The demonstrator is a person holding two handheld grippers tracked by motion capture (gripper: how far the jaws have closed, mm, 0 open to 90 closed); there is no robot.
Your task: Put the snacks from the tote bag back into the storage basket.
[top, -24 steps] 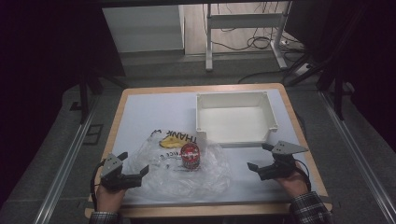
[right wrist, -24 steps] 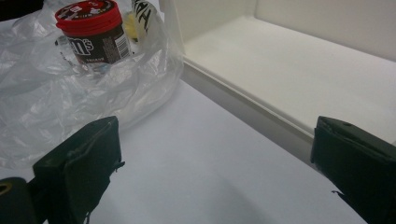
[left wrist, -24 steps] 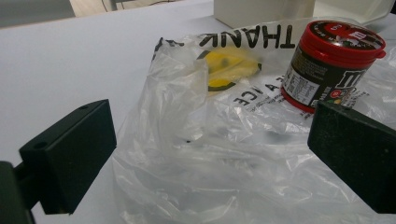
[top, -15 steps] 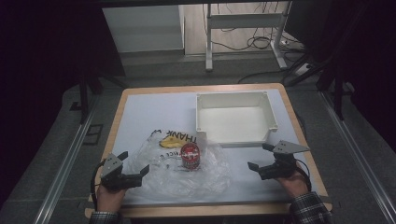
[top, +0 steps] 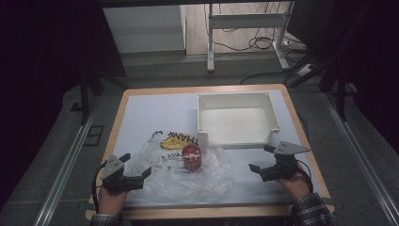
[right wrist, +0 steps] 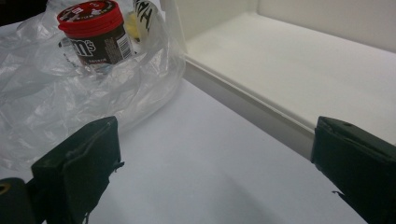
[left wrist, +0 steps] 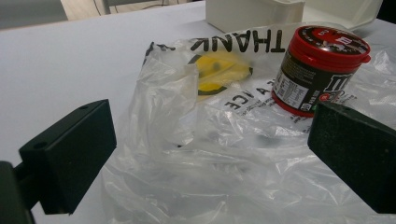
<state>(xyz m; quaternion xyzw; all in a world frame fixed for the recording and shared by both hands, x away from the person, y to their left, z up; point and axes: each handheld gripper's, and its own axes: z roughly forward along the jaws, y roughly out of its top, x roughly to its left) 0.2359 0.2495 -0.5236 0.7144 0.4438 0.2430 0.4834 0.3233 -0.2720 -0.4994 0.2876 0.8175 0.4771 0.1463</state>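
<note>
Centre of the frame: table [top: 141,113]. On its upper right part, a tray [top: 270,123]. Lower left of the tray, touching its near corner, a bag [top: 211,174] spread flat. On the bag, upright, a tub [top: 191,157]. Lower left of the frame, at the bag's edge, left gripper [top: 136,165]. Lower right, below the tray, right gripper [top: 260,157].

A white table [top: 155,113] with a wooden rim fills the lower middle of the high view. At its upper right sits 1 white tray [top: 271,113]. At lower centre lies 1 crumpled clear plastic bag [top: 207,176], with 1 red-lidded jar [top: 191,157] standing on it.
</note>
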